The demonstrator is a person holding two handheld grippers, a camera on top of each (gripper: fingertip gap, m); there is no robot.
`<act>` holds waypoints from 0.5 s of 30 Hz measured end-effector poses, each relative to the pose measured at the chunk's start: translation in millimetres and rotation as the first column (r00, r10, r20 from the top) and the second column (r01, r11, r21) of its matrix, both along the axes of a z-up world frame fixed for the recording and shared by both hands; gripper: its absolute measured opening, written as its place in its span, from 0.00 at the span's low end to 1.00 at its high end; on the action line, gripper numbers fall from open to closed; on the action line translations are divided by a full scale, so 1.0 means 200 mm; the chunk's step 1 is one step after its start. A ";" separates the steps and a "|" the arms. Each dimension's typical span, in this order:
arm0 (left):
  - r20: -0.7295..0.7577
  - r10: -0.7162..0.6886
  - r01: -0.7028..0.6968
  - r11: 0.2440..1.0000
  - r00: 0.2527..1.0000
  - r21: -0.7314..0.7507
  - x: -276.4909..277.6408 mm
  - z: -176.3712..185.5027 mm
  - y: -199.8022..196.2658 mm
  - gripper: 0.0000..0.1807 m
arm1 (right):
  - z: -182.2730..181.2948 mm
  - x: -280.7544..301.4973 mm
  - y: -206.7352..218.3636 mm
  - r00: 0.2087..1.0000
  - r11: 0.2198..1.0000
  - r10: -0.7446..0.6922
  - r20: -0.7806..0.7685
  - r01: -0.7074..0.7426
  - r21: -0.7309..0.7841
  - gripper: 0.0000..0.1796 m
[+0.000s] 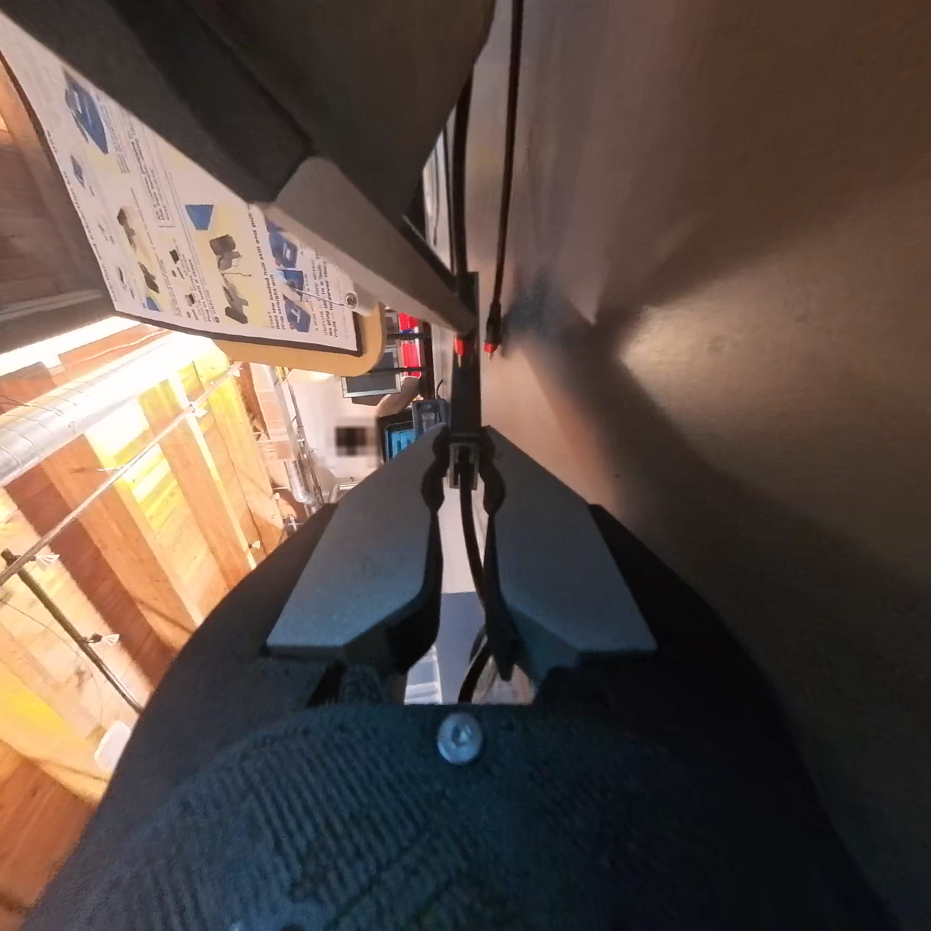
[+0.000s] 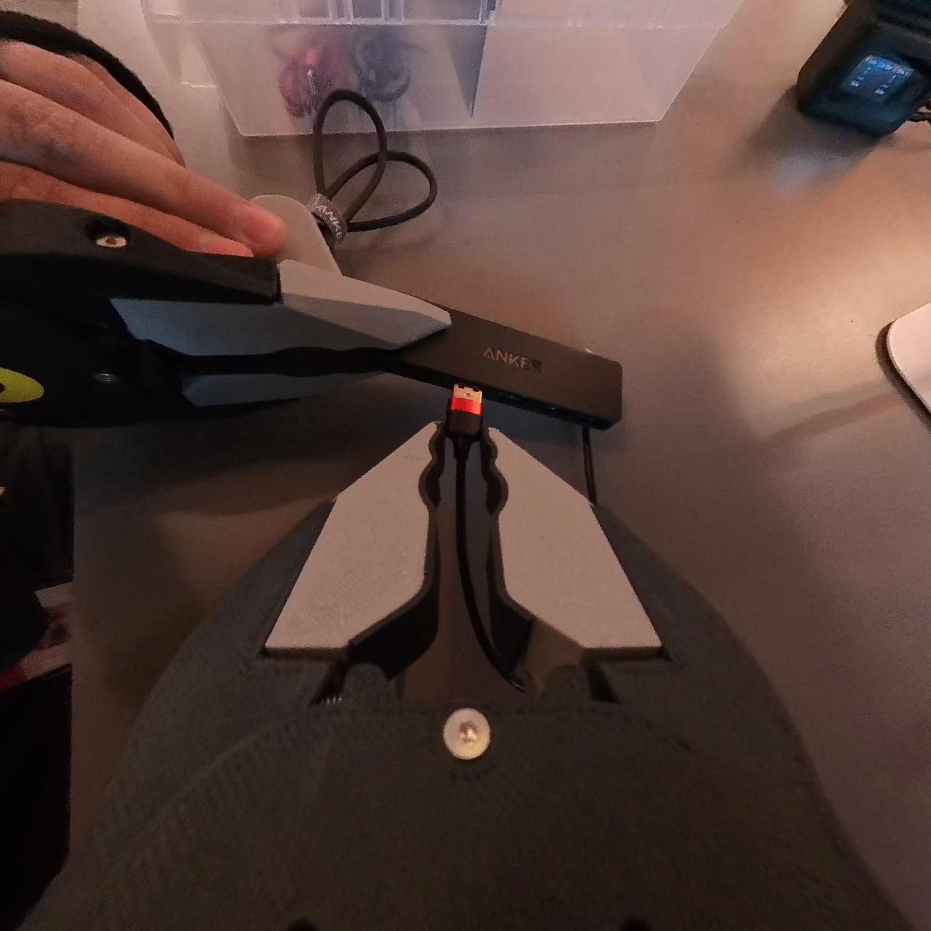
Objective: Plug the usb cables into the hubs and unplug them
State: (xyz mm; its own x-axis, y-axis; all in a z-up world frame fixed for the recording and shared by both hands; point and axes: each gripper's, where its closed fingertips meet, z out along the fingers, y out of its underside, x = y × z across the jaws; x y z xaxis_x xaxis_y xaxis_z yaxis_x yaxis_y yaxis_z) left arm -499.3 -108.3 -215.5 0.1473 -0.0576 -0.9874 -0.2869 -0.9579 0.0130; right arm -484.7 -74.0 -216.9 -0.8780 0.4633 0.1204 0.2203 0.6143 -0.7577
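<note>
A: Right wrist view shows your plug (image 2: 466, 399) just short of the hub (image 2: 524, 363), metal tip nearly at the port edge, its red collar sticking out past the right gripper (image 2: 462, 437), which is clenched on the black boot behind it.

B: And the hub?

A: Your left gripper (image 2: 383, 335) is clamped on its end, holding it tilted with the far end low, close to the table (image 2: 705, 252). In the left wrist view you see the same grip (image 1: 463, 456) looking down the hub's length (image 1: 466, 388), with the red plug (image 1: 491, 342) off to one side.

B: What could go wrong?

A: I'd say misalignment first. The hub sits at a slant, so if you push straight ahead the tip may catch the port rim and jam. You also hold the hub by one end only; pushing near its middle could make it pivot or slip in the jaws.

B: Anything else?

A: The cable (image 2: 466, 554) runs back between your right fingers; a snag there could twist the plug. Whether its flat side matches the port, I can't tell. Behind the hub lie its coiled lead (image 2: 373, 166) and a clear bin (image 2: 554, 75), so an overshoot could shove them.
</note>
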 end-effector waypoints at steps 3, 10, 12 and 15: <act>0.022 -0.010 0.010 1.000 1.000 0.019 0.02 0.00 0.01 0.04 | 0.01 0.00 0.00 1.000 0.999 -0.003 0.019 0.003 -0.033 0.06; 0.069 -0.043 0.040 0.998 0.997 0.042 0.05 -0.01 0.02 0.04 | -0.01 0.01 0.00 0.997 0.997 0.014 0.080 -0.009 -0.070 0.06; 0.085 -0.050 0.044 0.997 0.995 0.066 0.05 -0.01 0.02 0.04 | -0.01 0.02 0.00 0.996 0.997 0.021 0.088 -0.014 -0.074 0.06; 0.115 -0.060 0.047 0.993 0.992 0.109 0.04 -0.01 0.02 0.04 | 0.00 0.01 0.00 0.998 0.997 0.021 0.062 -0.017 -0.069 0.06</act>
State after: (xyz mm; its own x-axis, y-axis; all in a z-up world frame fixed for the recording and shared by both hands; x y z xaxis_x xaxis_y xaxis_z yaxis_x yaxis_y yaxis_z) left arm -491.6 -103.8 -217.1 0.2626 0.0354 -0.9643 -0.3311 -0.9353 -0.1245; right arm -483.4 -74.0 -217.0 -0.8914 0.4519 0.0335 0.2576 0.5660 -0.7831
